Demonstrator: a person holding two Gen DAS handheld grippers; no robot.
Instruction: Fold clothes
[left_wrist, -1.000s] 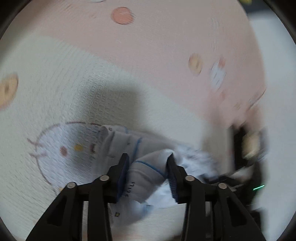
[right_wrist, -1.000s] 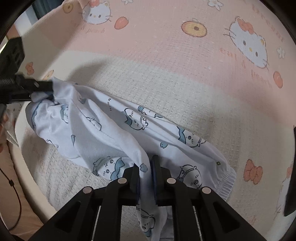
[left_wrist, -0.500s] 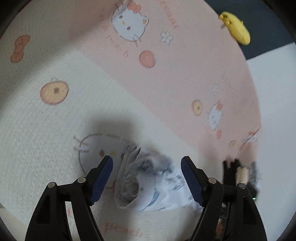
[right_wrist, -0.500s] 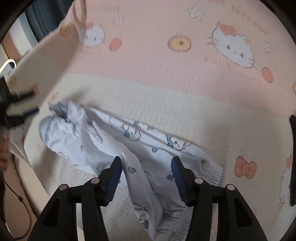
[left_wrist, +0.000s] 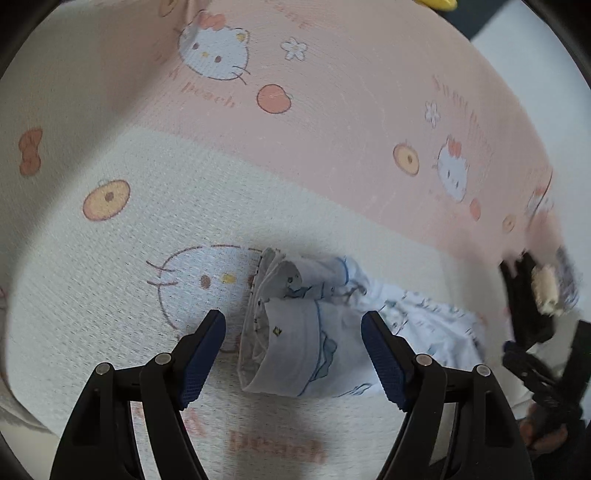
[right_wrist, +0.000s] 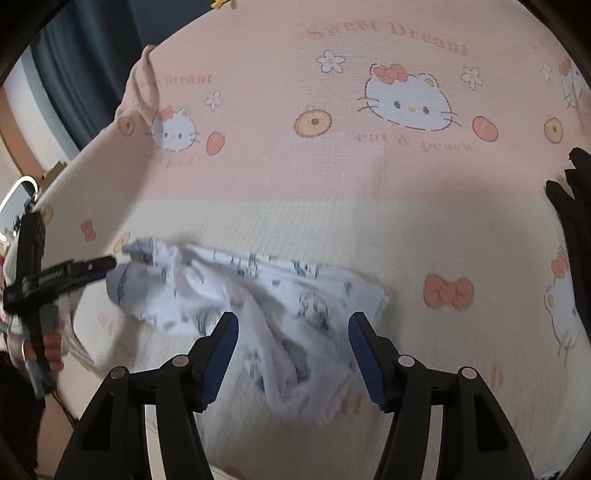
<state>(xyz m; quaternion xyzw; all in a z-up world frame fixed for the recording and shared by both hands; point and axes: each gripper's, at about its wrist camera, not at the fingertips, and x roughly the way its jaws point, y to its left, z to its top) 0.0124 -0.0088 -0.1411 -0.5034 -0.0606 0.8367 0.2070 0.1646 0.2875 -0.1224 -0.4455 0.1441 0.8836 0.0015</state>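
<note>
Released a second ago by left gripper (left_wrist: 293, 332) and right gripper (right_wrist: 291, 334), both now spread wide above printed garment (right_wrist: 258, 295) lying rumpled on cartoon-cat blanket (right_wrist: 369, 221), wanting smoothing or regrasping.

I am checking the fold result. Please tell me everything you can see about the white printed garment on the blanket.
The white garment is soft, thin-looking fabric printed with small blue cartoon figures and edged with blue piping. It lies loosely bunched and creased, not neatly folded, on the cream part of the cat-print blanket. One end shows a rolled, layered opening with a small tag. Both the left gripper and right gripper are open around it; neither grips it.
</note>
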